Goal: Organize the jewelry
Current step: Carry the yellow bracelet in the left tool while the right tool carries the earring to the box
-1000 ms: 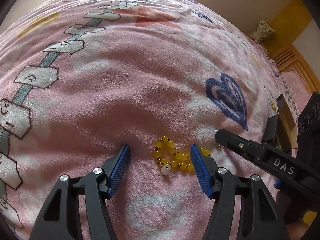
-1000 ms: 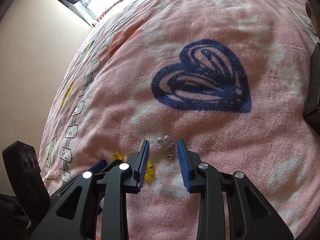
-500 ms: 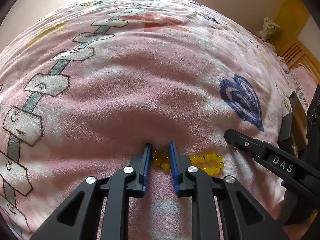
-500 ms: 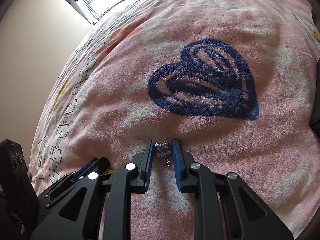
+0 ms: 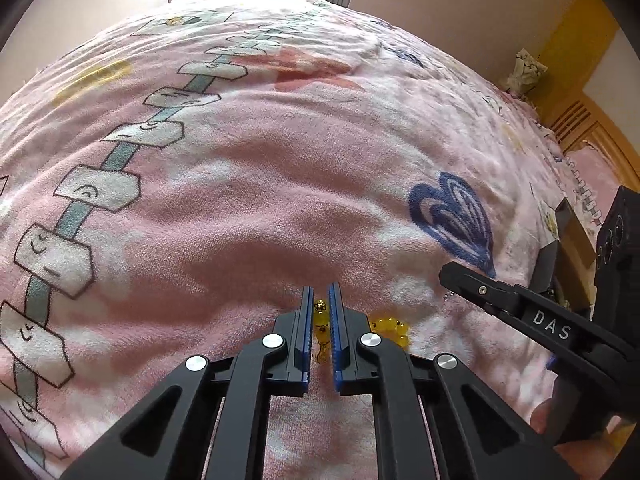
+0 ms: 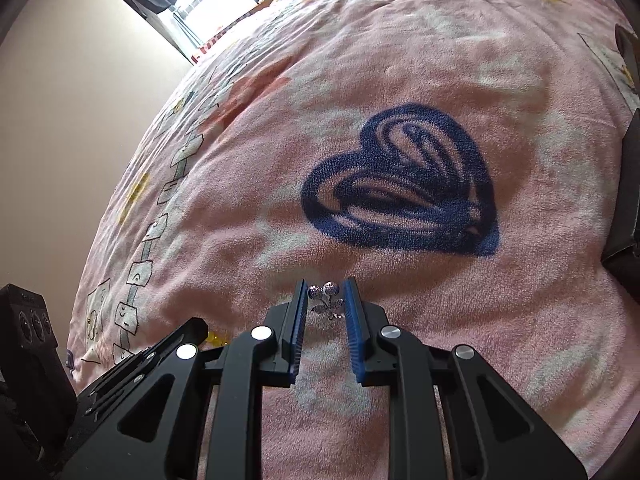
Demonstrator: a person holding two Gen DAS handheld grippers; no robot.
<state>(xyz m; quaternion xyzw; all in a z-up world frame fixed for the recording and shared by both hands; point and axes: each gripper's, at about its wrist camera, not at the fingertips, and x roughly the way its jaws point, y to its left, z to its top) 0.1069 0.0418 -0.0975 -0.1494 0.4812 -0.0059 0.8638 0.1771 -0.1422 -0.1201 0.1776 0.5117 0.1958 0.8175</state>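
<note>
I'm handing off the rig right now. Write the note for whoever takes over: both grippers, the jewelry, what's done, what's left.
Left gripper: shut on the yellow beaded bracelet, part of which trails to its right on the pink fleece blanket.
Right gripper: jaws close around the small silver sparkly earrings; a firm pinch cannot be confirmed.
Done: both pieces reached.
Left: lift and put both away. The black box at the blanket's right edge may be the destination, but that's unclear.

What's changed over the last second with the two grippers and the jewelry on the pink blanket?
The left gripper went from wide open around the yellow bead bracelet to closed on its beads. The right gripper narrowed onto the small silver piece, which now sits clamped between its pads. The pink blanket and its blue heart print are unchanged.
</note>
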